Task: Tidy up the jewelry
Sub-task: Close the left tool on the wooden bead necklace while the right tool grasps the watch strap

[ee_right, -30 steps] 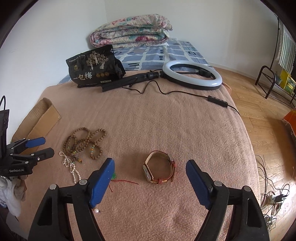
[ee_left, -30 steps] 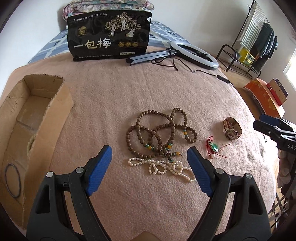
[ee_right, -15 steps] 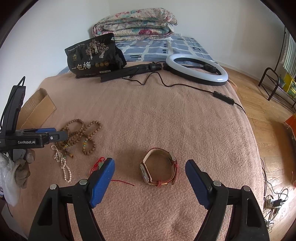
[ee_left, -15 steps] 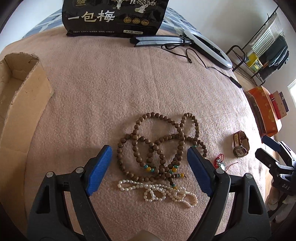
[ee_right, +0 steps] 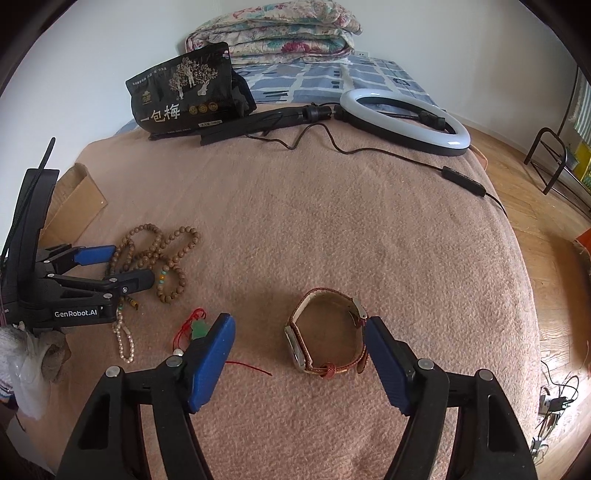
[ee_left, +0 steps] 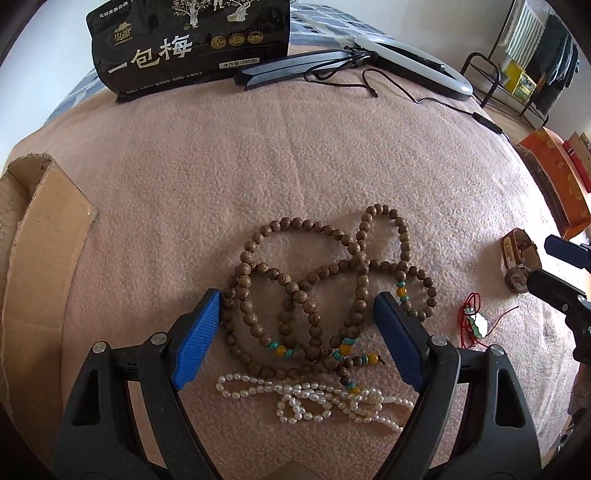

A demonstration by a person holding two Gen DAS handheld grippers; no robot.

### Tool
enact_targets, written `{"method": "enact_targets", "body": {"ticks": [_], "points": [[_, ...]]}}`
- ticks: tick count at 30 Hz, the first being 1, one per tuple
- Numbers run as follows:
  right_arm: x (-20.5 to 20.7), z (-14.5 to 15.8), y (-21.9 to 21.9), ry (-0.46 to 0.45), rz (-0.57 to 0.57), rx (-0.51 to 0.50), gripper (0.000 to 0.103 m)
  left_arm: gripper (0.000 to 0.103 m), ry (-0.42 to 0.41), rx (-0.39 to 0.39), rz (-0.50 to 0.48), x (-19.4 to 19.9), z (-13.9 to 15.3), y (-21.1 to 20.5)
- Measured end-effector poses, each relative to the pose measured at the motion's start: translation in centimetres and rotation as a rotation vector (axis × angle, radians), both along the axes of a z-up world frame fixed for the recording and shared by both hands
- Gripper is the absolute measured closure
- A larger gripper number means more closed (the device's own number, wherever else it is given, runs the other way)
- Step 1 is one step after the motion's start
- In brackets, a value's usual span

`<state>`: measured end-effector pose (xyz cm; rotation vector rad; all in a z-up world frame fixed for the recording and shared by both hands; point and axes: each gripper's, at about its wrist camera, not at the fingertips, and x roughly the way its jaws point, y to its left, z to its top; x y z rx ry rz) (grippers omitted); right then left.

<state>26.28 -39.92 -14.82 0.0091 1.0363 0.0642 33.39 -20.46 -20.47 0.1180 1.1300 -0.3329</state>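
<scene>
The left tongs (ee_left: pixel 297 334) stand spread wide and released over the wooden bead necklace (ee_left: pixel 325 280), which lies looped and tangled on the pink blanket (ee_left: pixel 258 166) of the bed, its coils between the two blue pads but not pressed by either. Just nearer the camera than the beads, touching their lower loops, lies the pearl strand (ee_left: pixel 314 397), knotted in small loops. The right tongs (ee_right: pixel 299 363) are closing, with the watch (ee_right: pixel 327 334) between the pads; the right pad sits close against the strap, yet no pad visibly presses it, so they grasp nothing. The watch rests on its side on the blanket, strap buckled into a ring, toward the near edge of the bed. Between the two pieces, beside the left pad of the right tongs, lies a green pendant on a red cord (ee_right: pixel 199 328), the cord trailing out under that pad. A cardboard box (ee_left: pixel 40 236) sits at the left edge of the bed, near the beads. At the far edge stand a black snack bag (ee_right: pixel 181 99) and a ring light (ee_right: pixel 406 122) with its cable running down the right side; a folded quilt (ee_right: pixel 277 31) lies beyond them against the wall.
</scene>
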Motion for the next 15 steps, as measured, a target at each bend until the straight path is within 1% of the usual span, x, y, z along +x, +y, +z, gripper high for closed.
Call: {"method": "enact_targets", "body": {"ticks": [1,2,3,5,6,7,8,10,13,15], "points": [[0.1,-0.2,0.1,0.007,0.003,0.0,0.032,0.019,-0.006,0.004,-0.001,-0.1,0.0,0.0],[0.2,-0.4,0.1,0.013,0.008,-0.002,0.034,0.025,-0.011,0.008,0.001,-0.1,0.0,0.0],[0.3,-0.5,0.2,0.02,0.013,-0.002,0.034,0.027,-0.013,0.006,0.003,-0.1,0.0,0.0],[0.5,-0.9,0.3,0.035,0.023,0.001,0.038,0.039,-0.009,-0.011,0.012,0.2,0.1,0.2],[0.6,-1.1,0.3,0.044,0.026,0.003,0.04,0.043,-0.008,-0.017,0.017,0.4,0.1,0.3],[0.8,-1.4,0.3,0.055,0.026,0.004,0.043,0.05,-0.007,-0.021,0.021,0.5,0.2,0.5],[0.9,-1.6,0.2,0.066,0.025,0.004,0.045,0.053,-0.005,-0.026,0.024,0.6,0.3,0.6],[1.1,-2.1,0.1,0.085,0.019,0.007,0.051,0.062,-0.004,-0.033,0.025,0.8,0.3,0.7],[1.4,-2.7,0.0,0.109,0.017,0.005,0.059,0.071,0.001,-0.053,0.017,0.9,0.4,0.9],[1.5,-3.0,0.0,0.118,0.015,-0.005,0.062,0.078,0.004,-0.062,0.019,1.0,0.4,1.1]]}}
